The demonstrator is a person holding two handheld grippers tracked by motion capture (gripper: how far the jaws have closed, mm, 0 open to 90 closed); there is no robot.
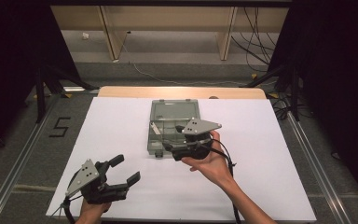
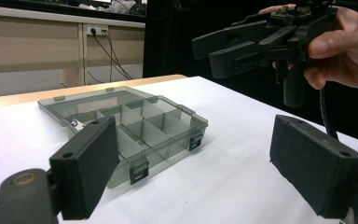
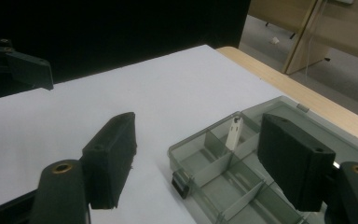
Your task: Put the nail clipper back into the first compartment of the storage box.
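Observation:
A grey see-through compartment box (image 1: 165, 135) lies open in the middle of the white sheet, its lid (image 1: 175, 109) folded back flat. A small white piece (image 3: 234, 133) stands in one compartment. A hand holds my right gripper (image 1: 170, 150) just above the box's front right corner, pointing left. Its jaws are open and nothing is between them; in the right gripper view (image 3: 203, 161) the box (image 3: 223, 177) lies below them. My left gripper (image 1: 127, 169) rests near the front left of the sheet, open and empty, and faces the box (image 2: 126, 126) across bare sheet.
The white sheet (image 1: 261, 154) covers most of a wooden table whose far edge (image 1: 182, 92) shows. Black stands (image 1: 42, 88) are at both far corners. A "5" mark (image 1: 59, 126) is on the floor at left. A cable (image 1: 230, 177) trails from the right gripper.

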